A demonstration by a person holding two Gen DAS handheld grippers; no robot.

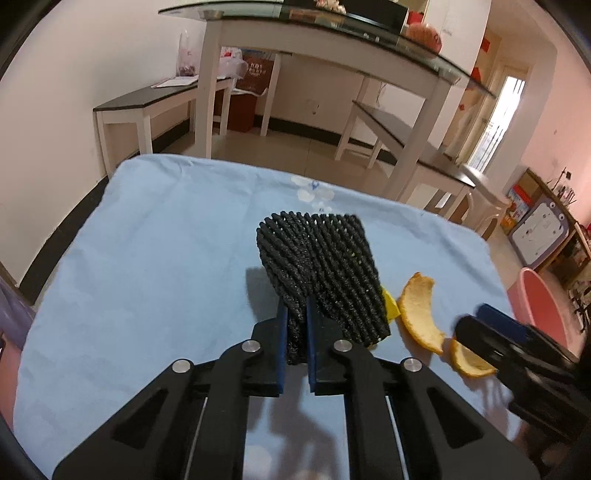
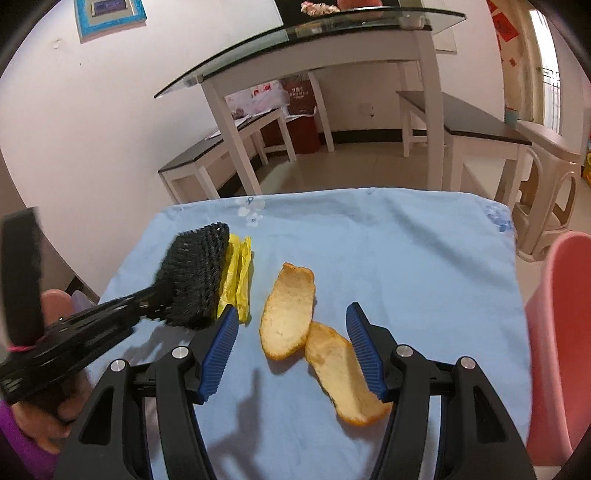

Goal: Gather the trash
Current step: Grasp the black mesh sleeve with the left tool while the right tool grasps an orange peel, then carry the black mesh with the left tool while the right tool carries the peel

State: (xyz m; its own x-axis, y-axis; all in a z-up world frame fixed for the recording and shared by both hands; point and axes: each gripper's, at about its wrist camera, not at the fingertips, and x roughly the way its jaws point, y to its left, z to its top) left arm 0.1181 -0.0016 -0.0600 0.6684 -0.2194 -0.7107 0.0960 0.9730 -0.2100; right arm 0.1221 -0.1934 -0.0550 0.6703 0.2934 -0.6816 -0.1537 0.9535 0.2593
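Right claw (image 2: 291, 350) gapes wide around two peels (image 2: 288, 314), unheld; light, curled, stiff: pinch across an edge. Left claw (image 1: 296, 332) clamps the soft net (image 1: 321, 273) mid-tabletop (image 2: 406, 258).

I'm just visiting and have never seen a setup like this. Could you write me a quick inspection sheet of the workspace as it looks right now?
Surface: table under a light blue cloth, wrinkled, small flower print at the far edge.
Job's things: two orange peels lying inner side up, ends touching; a crumpled yellow wrapper beside the black foam net.
Clutter: nothing seen on the cloth.
Grippers: left hand-held gripper shut on the black foam net, lifted off the cloth; right hand-held gripper open, fingers either side of the peels.
Cables: nothing seen.
Surroundings: glass-topped table, dark-topped benches, a pink bin at the table's right edge, beige plastic stools.
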